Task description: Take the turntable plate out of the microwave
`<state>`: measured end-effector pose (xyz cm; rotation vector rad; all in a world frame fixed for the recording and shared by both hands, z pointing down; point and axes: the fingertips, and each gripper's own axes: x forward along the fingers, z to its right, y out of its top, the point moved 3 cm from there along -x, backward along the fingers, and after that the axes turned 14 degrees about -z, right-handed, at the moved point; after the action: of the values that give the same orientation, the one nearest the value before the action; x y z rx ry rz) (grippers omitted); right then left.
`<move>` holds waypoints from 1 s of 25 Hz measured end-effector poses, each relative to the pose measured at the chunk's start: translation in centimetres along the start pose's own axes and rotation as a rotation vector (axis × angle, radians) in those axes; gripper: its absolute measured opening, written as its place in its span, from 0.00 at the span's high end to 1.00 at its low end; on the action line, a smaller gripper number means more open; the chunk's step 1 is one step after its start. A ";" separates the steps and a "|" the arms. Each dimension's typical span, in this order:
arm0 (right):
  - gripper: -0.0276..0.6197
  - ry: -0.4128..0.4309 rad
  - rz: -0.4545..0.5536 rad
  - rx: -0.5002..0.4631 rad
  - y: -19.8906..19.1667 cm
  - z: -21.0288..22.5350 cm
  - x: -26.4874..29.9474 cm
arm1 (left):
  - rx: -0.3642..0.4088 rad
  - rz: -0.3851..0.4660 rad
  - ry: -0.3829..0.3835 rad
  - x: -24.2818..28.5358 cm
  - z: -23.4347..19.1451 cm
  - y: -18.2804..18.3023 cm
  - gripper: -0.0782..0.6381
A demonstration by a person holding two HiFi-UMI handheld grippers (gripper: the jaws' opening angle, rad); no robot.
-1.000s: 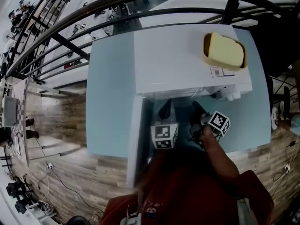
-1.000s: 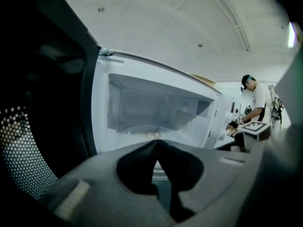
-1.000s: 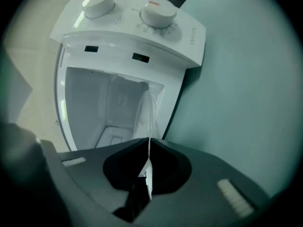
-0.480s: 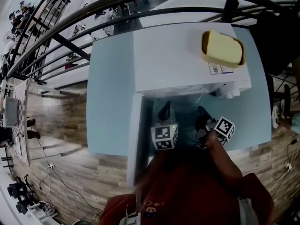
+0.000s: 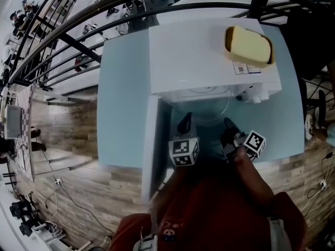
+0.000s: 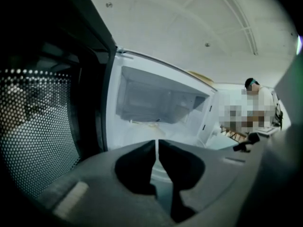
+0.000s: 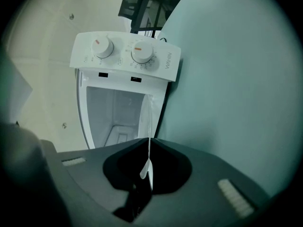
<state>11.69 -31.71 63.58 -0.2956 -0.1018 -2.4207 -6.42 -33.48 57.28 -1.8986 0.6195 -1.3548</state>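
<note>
Left gripper (image 5: pixel 184 122) and right gripper (image 5: pixel 228 123) each pinch the turntable plate (image 5: pixel 208 109) by its rim, likely to keep it level as it leaves the microwave (image 5: pixel 188 56) at frame centre. The left jaws have just eased slightly.

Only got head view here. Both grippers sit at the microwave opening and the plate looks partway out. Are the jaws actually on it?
Observer: Yes for the left gripper. Its own view shows it shut on the turntable plate, with a thin pale edge pinched between the jaws.
Operator: Right one?
Observer: Same. The right gripper is shut on the rim. Its view shows the plate edge-on, running up toward the microwave cavity.
Operator: Door position?
Observer: The left gripper view shows the door's mesh window swung wide open, off to that gripper's left.
</note>
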 end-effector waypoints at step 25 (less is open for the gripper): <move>0.95 0.009 -0.044 0.011 -0.4 0.2 -0.6 | -0.581 0.000 -0.420 4.2 1.7 -4.2 0.36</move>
<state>11.90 -31.06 63.62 -0.2804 -0.1181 -2.4639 -3.49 -33.40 62.73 -2.5449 0.8523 -0.7716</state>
